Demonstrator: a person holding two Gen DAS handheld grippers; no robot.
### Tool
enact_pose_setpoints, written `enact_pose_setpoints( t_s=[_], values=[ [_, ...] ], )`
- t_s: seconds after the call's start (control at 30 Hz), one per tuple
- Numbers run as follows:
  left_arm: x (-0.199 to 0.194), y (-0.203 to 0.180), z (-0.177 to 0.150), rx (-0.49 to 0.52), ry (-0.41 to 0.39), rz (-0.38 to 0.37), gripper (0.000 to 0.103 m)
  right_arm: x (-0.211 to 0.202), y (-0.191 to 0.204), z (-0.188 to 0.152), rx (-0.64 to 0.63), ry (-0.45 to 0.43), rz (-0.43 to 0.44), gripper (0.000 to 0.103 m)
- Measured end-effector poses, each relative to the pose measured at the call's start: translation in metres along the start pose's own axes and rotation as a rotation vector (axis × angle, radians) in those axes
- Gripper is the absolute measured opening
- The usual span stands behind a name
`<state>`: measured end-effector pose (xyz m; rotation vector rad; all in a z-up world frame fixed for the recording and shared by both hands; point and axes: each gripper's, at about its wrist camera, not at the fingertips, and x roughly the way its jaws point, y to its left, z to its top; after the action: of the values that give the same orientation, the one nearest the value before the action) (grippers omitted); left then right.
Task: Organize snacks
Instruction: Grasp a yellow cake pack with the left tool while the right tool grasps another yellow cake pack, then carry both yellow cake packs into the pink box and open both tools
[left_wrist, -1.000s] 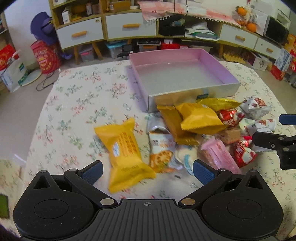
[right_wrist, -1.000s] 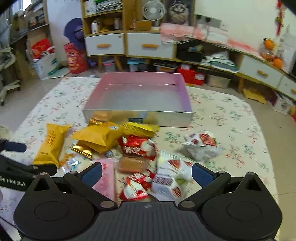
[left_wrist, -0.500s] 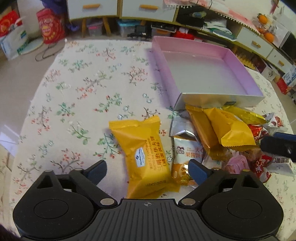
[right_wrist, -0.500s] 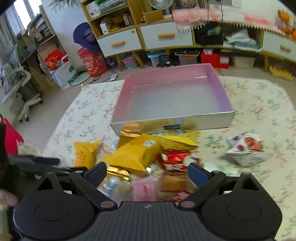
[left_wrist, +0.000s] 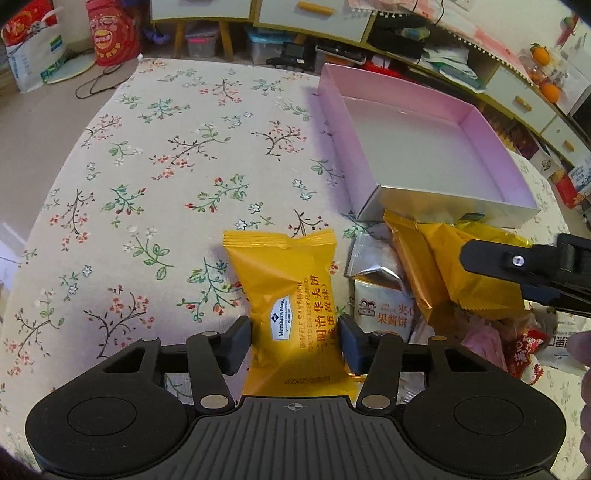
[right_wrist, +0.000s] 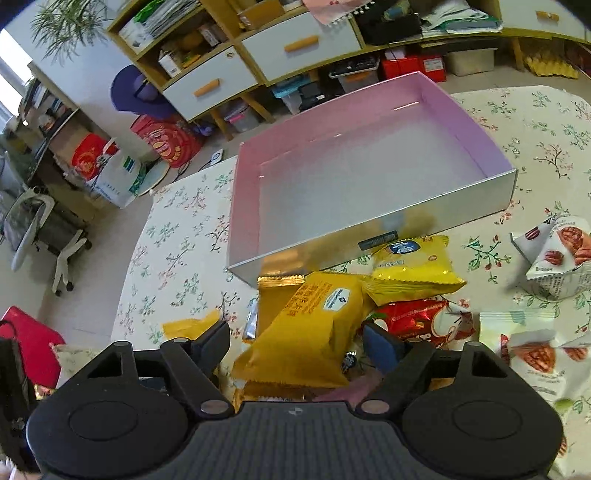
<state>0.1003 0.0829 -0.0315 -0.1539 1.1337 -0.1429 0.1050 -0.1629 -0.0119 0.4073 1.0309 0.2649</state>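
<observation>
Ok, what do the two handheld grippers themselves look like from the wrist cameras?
Both match: the left gripper and right gripper have a matte black ribbed body with a small crosshair mark, two round discs, black linkage arms with silver pivot pins, and dark blue finger pads. No cables or sleeves are visible.

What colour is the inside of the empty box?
Pink walls on the box, with a pale greyish floor; its outer sides are silver. Shows best in the right wrist view.
</observation>
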Motion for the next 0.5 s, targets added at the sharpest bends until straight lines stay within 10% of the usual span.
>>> enact_pose_setpoints(
  t_s=[0.5],
  values=[
    [-0.008,0.003,0.000,-0.035,-0.044,-0.003,0.038,-0.004,-0.011,-0.003,0.036,0.023,-0.047,0.012]
  ],
)
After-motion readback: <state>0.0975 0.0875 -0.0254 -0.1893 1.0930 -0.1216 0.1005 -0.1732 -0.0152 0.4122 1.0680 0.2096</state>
